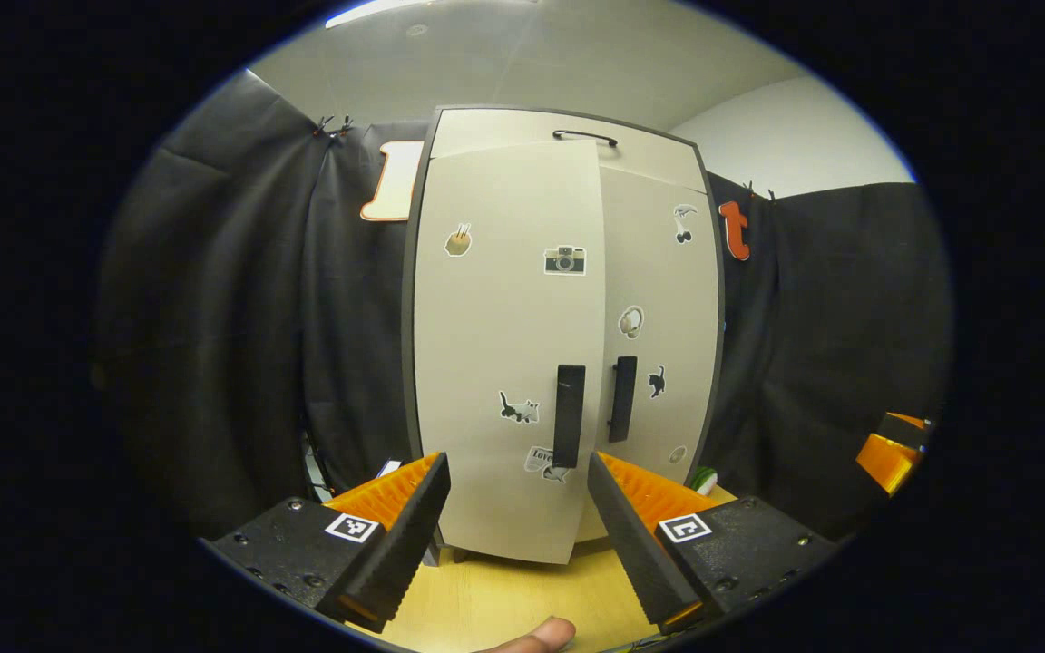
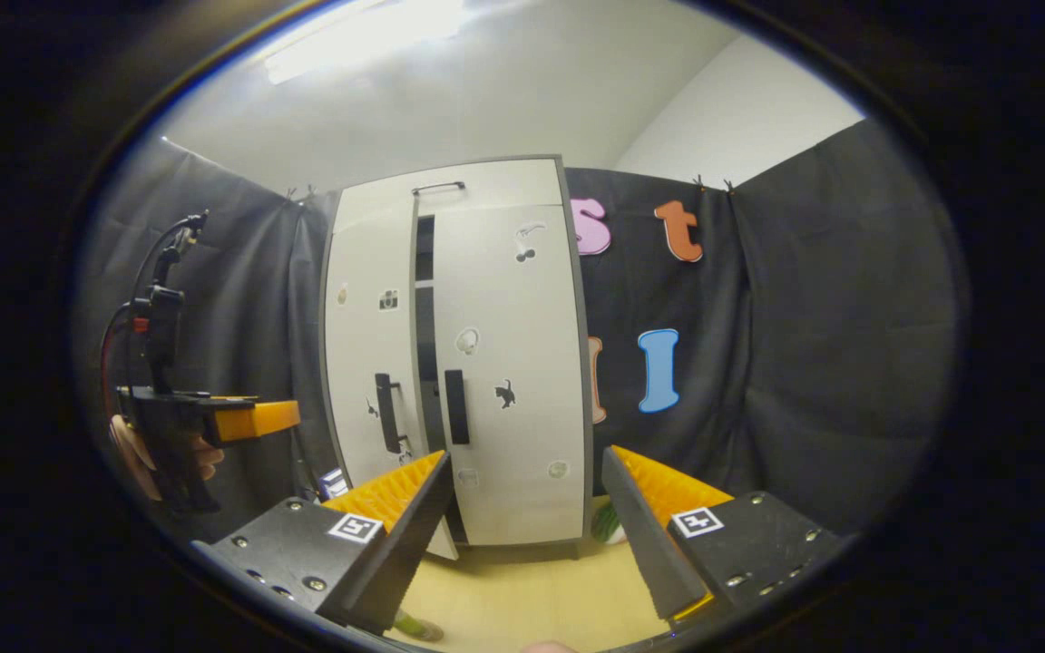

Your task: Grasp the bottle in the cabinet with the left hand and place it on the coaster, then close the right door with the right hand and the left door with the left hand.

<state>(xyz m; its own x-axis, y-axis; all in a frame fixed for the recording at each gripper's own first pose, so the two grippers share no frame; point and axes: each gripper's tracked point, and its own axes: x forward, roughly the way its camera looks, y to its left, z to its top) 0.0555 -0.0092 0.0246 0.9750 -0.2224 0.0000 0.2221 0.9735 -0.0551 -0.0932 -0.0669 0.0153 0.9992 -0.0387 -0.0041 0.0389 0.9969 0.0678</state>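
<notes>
Both cabinet doors (image 2: 450,363) upright, tall

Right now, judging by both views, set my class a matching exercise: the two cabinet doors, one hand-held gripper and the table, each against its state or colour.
Things:
1. left door
2. right door
3. left hand-held gripper
4. table

States:
a. pale wood
b. shut
c. ajar
d. open, holding nothing

Pairs: 1-c, 2-b, 3-d, 4-a
</notes>
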